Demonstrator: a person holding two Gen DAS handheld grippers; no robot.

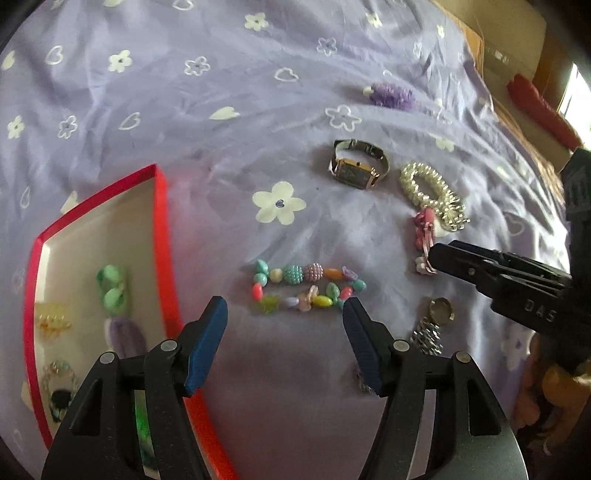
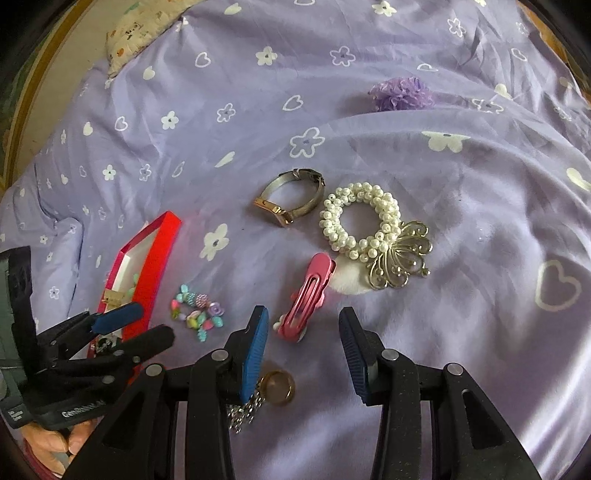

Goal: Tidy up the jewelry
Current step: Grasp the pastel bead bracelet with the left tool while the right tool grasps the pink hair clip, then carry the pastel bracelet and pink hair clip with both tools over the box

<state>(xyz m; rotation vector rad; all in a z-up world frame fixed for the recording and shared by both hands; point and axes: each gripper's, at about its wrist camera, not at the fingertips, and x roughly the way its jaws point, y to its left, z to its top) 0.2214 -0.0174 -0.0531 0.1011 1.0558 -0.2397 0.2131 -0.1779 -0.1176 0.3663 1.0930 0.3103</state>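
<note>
Surface: a bed under a lilac sheet [image 2: 461,206] printed with white flowers and hearts, creased and rumpled. A patterned pillow corner [image 2: 136,33] shows at eleven o'clock in my right view, with a wooden bed frame [image 2: 35,74] along the left edge. In my left view a red cylinder [image 1: 539,110] lies on a tan surface at two o'clock, past the sheet's edge.

Container: red box [image 1: 162,236], white inside, at nine o'clock in my left view. It holds several pieces, among them a green beaded item [image 1: 112,288] and a purple one [image 1: 127,338].

Loose on the sheet:
- Multicoloured bead bracelet [image 1: 306,290], just ahead of my left gripper [image 1: 286,314], whose jaws stand apart on nothing.
- Gold-cased wristwatch with metal band [image 2: 291,203], at twelve o'clock.
- Pearl scrunchie with a gold flower ornament [image 2: 364,225], just right of the watch.
- Pink hair clip [image 2: 306,295], ahead of my right gripper [image 2: 304,325], between its blue pads and untouched; those jaws also stand apart.
- Gold ring on a silver chain [image 2: 280,387], beside my right gripper's left pad.
- Purple ruffled scrunchie [image 2: 400,94], far off at one o'clock.

A hand [image 2: 55,443] grips my left tool at seven o'clock in the right view.
</note>
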